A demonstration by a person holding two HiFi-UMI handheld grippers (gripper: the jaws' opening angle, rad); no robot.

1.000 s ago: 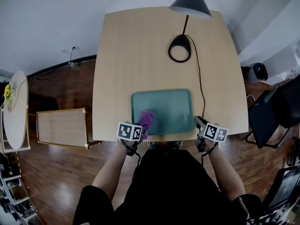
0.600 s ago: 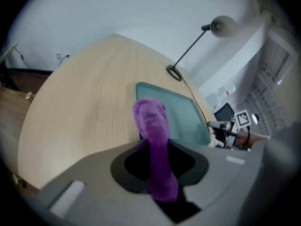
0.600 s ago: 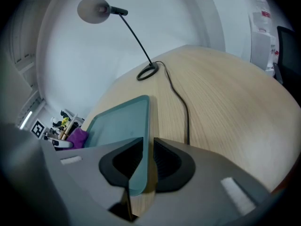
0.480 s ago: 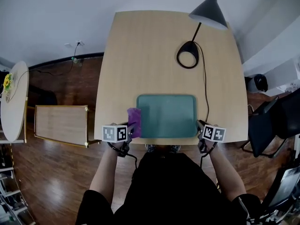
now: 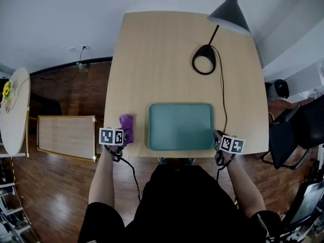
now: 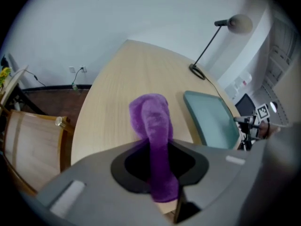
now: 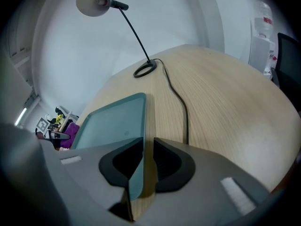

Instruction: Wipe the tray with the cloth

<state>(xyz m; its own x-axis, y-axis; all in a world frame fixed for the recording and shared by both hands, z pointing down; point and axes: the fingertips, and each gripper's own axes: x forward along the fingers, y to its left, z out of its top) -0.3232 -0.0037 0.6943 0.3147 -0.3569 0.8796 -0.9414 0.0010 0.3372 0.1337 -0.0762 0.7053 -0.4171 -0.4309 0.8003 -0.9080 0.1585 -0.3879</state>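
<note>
The left tool pinches the purple cloth, which hangs over the bare tabletop just left of the tray, clear of it. The right tool is clamped on the tray's near right rim, steadying it. The tray shows no marks, so the wiping looks finished or paused between passes. What is left is to set the cloth down and let go.

Head view: marker cube covers the left gripper jaws and the near end of the cloth. Right gripper is the same, so its contact with the tray rim can't be seen from there. Right gripper view: tray's near corner runs in behind the jaws and looks pinched. Left gripper there is tiny and blurred. Round side table and chair are clipped by the frame edges.
</note>
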